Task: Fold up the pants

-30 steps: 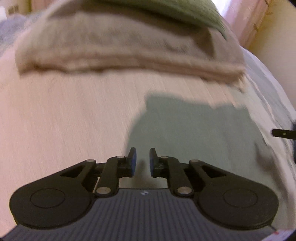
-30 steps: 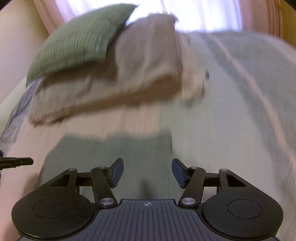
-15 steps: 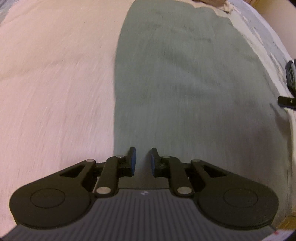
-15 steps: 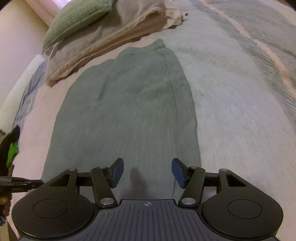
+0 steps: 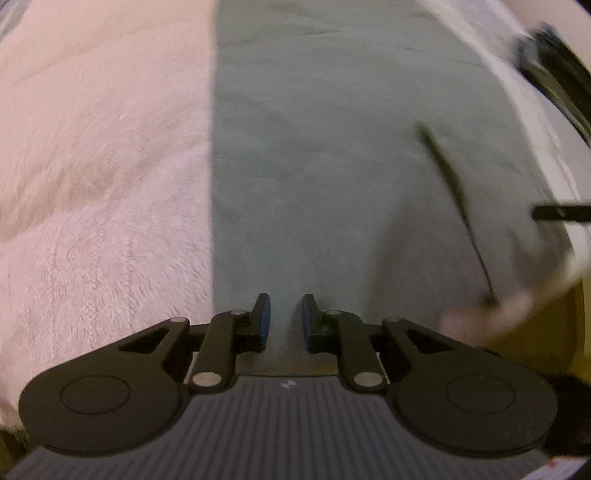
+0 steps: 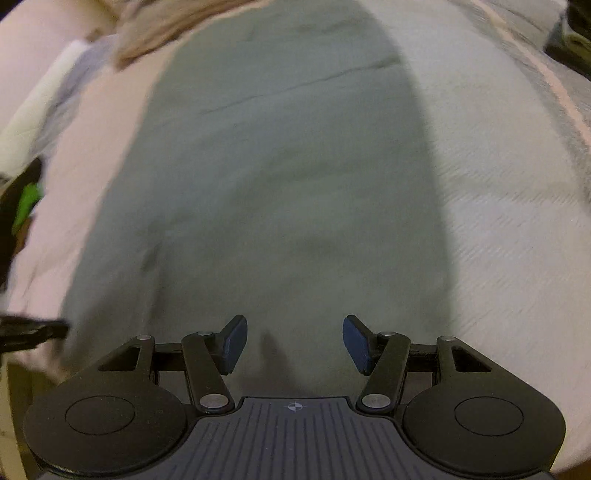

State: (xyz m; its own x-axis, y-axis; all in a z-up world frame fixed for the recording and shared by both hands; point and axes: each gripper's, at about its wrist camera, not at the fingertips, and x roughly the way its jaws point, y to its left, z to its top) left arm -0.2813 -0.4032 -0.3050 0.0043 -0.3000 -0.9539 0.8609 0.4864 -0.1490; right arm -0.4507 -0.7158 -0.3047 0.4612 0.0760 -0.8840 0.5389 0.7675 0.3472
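Observation:
Grey-green pants (image 5: 332,147) lie flat and lengthwise on the bed, and they also fill the middle of the right wrist view (image 6: 277,184). My left gripper (image 5: 285,314) hovers low over the near end of the pants by their left edge, fingers narrowly apart with nothing between them. My right gripper (image 6: 294,343) stands wide open over the near end by the right edge, also holding nothing. A thin dark line (image 5: 458,206) runs down the fabric at the right. Each view catches a finger of the other gripper at its edge, blurred.
A pink fleece blanket (image 5: 92,184) lies left of the pants and a pale woven bedspread (image 6: 517,221) lies to the right. A beige folded blanket (image 6: 166,26) sits at the far end. The bed's near edge (image 5: 535,314) drops off at lower right.
Both grippers have dropped and pulled back from the pillow end toward the near end of the pants. The pillows have left the view. Neither gripper's opening has changed.

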